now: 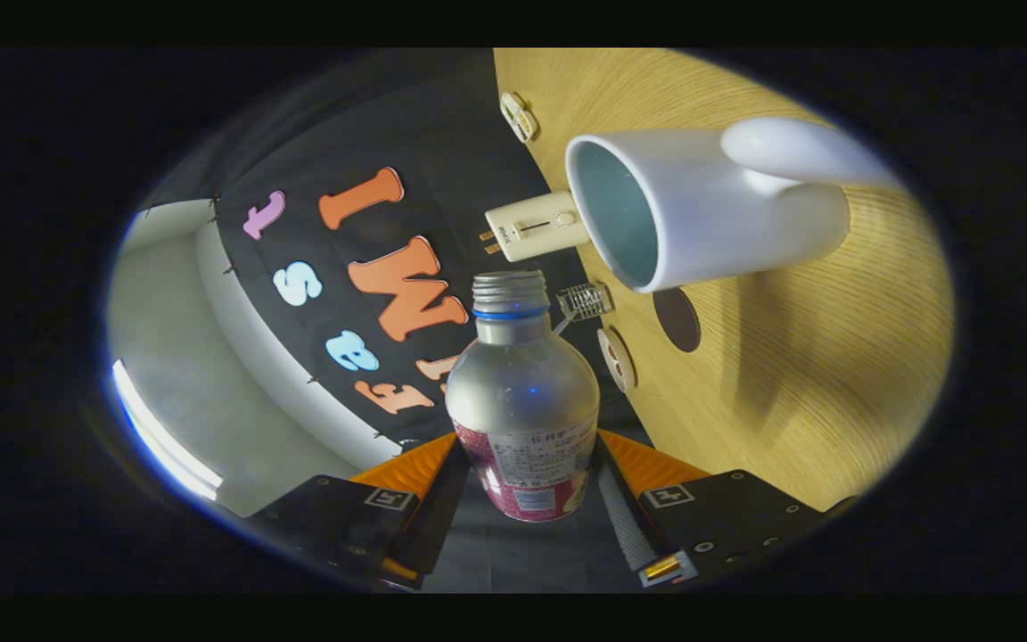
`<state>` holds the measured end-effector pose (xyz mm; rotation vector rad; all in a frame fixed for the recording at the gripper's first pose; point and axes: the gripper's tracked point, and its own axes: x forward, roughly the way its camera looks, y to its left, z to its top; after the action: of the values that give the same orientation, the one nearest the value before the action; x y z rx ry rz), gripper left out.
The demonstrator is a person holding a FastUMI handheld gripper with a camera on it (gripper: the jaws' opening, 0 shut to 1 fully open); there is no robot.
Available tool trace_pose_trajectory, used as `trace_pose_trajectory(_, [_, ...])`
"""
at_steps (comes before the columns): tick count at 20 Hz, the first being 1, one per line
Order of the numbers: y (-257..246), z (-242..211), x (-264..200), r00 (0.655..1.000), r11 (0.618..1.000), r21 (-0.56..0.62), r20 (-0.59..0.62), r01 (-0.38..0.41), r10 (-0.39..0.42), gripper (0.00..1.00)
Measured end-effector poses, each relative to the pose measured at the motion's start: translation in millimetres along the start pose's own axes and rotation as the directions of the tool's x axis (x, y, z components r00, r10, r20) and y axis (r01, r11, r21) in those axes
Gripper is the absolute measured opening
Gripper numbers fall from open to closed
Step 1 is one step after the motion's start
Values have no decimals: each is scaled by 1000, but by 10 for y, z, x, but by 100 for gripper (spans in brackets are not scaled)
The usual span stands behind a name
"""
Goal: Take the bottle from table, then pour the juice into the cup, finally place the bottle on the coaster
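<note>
Two fingers of the claw (527, 486) press on the lower body of the bottle (522, 401), one on each side at the label band, so the claw is closed on it and carries it. In the gripper view the whole scene is rolled over: the worktop (790, 401) stands like a wall beside the bottle, which suggests the bottle is tipped well over toward pouring. Its threaded neck is uncapped and points at the white cup (701, 214), whose open mouth faces the neck, just beyond and a little to one side of it. Through the clear shoulder no liquid level can be made out, so how much juice remains cannot be told.

A round dark disc (677, 319) lies on the worktop just by the cup's rim; it is probably the coaster. A pale switch-like device (536, 227) and a small clear thing (585, 301) sit near the cup.

To pour well, I judge the neck should be brought directly over the cup's opening before tilting further, then rolled slowly, keeping the grip firm so the smooth bottle cannot slip.
</note>
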<state>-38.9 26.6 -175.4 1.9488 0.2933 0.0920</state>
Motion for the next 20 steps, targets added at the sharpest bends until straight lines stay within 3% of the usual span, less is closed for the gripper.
trace_pose_trajectory(10, [151, -53, 52, 996, 994, 72, -6, -84, 84, 78])
trace_pose_trajectory(20, [263, -65, 34, 993, 988, 99, 4, -117, 117, 78])
